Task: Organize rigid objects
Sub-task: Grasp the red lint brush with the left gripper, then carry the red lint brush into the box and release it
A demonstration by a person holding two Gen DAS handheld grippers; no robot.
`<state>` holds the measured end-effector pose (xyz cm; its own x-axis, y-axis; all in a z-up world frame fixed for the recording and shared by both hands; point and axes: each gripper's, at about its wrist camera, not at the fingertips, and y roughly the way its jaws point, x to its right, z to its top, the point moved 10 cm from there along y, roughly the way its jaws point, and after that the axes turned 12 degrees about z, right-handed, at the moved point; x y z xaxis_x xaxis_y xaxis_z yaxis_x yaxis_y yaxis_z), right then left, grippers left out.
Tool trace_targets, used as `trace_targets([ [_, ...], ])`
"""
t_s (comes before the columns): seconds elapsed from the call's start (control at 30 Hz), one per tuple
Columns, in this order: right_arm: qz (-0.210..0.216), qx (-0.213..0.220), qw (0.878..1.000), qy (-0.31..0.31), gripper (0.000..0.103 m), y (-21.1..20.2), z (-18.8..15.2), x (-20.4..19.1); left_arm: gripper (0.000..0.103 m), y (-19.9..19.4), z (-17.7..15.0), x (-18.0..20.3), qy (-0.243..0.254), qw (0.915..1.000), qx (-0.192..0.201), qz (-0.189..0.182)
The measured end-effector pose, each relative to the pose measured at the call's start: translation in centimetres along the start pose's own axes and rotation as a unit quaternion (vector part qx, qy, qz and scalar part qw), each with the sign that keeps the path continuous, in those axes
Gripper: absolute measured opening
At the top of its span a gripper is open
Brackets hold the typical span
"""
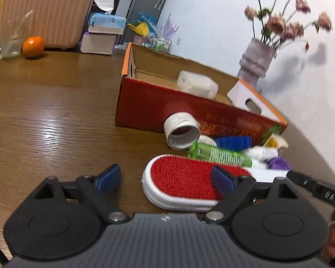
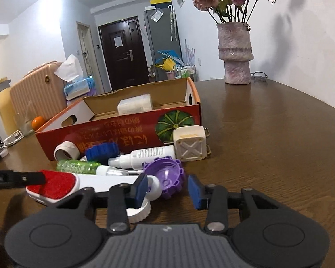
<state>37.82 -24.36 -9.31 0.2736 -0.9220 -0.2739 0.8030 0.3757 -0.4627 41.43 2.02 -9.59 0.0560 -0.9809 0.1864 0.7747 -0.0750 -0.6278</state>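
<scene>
**Grippers flanked the lint brush, jaws apart**

Left gripper (image 1: 165,177) stood wide apart over the red lint brush (image 1: 185,181), whose long axis ran toward three o'clock; its head lay between the pads, untouched. Right gripper (image 2: 167,189) was half-closed on nothing, at the handle end, purple cap (image 2: 167,174) at twelve. Beyond stood the red box (image 2: 122,134). Handle mostly hidden.

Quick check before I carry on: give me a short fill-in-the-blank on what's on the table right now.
1. The bristle pad of the lint brush is ____ in colour.
2. The white container lies ____ the cardboard box.
3. The vase holds dried ____.
4. The orange sits in front of a ribbed pink ____.

Missing words: red; inside; flowers; suitcase
</scene>
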Motion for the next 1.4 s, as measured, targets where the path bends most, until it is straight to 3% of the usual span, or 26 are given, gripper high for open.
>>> trace_targets([
  [0.13, 0.015, 0.003, 1.0, 0.017, 0.034, 0.2, -0.1, 0.2, 0.071, -0.1, -0.1, 0.7, -0.002, 0.9995, 0.003, -0.03],
  [0.23, 0.029, 0.002, 0.999, 0.036, 0.03, 0.6, 0.1, 0.2, 0.07, -0.2, -0.2, 0.7, -0.003, 0.9996, 0.009, -0.028],
  [0.6, 0.013, 0.013, 0.999, 0.039, 0.019, 0.1, 0.2, -0.6, 0.062, -1.3, -0.7, 0.0, -0.04, 0.9987, 0.008, -0.032],
  [0.63, 0.012, 0.013, 0.999, 0.036, 0.011, -0.1, 0.2, -0.8, 0.058, -1.7, -0.7, -0.1, -0.043, 0.9986, 0.011, -0.03],
  [0.67, 0.013, 0.011, 0.999, 0.033, 0.01, -0.4, 0.1, -1.0, 0.058, -2.2, -0.8, -0.1, -0.045, 0.9985, 0.013, -0.029],
  [0.97, 0.014, 0.015, 0.999, 0.039, 0.01, -3.7, -0.9, -2.0, 0.056, -6.2, -2.1, 0.2, -0.058, 0.9978, 0.027, -0.016],
  [1.23, 0.024, 0.047, 0.998, 0.031, 0.01, -7.5, -0.3, -3.2, 0.057, -9.8, -1.7, 1.1, -0.056, 0.9967, 0.055, -0.02],
  [1.4, 0.024, 0.061, 0.998, 0.019, 0.01, -8.2, 0.8, -3.6, 0.056, -10.1, -0.1, 1.4, -0.061, 0.9955, 0.072, -0.011],
])
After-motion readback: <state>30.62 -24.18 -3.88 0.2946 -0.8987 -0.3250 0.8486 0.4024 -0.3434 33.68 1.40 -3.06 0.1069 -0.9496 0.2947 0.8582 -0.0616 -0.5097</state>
